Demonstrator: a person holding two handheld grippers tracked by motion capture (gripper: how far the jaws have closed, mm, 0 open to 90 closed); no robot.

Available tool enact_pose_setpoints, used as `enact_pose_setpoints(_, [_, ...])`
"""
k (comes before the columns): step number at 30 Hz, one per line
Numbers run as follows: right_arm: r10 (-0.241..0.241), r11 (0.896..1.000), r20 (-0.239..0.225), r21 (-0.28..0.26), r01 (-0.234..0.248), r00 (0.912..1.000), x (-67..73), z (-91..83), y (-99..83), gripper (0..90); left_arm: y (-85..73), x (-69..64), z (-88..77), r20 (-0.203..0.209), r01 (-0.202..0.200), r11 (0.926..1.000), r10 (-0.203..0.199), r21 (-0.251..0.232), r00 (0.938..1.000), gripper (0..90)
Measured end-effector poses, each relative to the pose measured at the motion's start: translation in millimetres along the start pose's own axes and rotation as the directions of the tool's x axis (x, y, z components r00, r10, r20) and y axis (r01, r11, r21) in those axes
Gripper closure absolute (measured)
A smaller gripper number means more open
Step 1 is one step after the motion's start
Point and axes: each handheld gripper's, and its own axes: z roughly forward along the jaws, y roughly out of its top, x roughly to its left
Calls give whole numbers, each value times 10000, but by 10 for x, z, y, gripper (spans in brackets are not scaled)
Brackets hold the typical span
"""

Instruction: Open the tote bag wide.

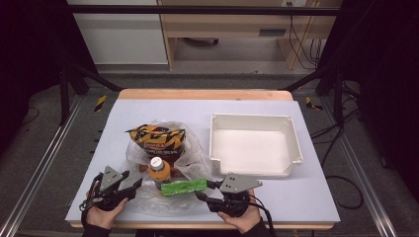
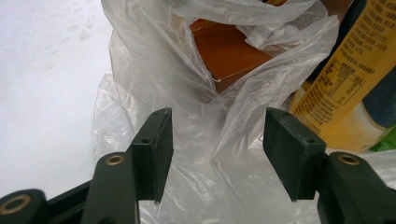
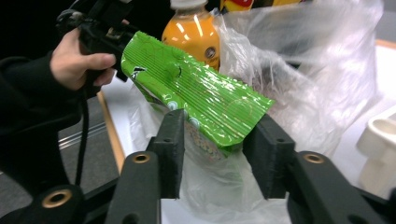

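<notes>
A clear plastic bag [image 1: 193, 154] lies on the table with a yellow-and-black snack bag [image 1: 157, 139] and an orange drink bottle [image 1: 159, 169] in it. My right gripper [image 1: 204, 189] is shut on one end of a green ribbed packet [image 1: 184, 187], which it holds level at the bag's front. In the right gripper view the jaws clamp the packet [image 3: 196, 93] in front of the bottle [image 3: 191, 35]. My left gripper [image 1: 133, 178] is at the bag's left front corner. Its jaws [image 2: 217, 149] stand apart with loose bag film [image 2: 154, 70] between them, not pinched.
A white tray [image 1: 212, 138] stands to the right of the bag, its corner [image 3: 380, 135] close to my right gripper. A yellow printed label [image 2: 345, 79] shows behind the film. The table's front edge runs just below both hands.
</notes>
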Motion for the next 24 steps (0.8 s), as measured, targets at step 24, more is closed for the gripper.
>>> enact_pose_setpoints(24, [-421, 9991, -318, -21, 420, 9986, -88, 350, 209, 557, -3, 0, 12, -24, -38, 10000, 38, 84, 10000, 424])
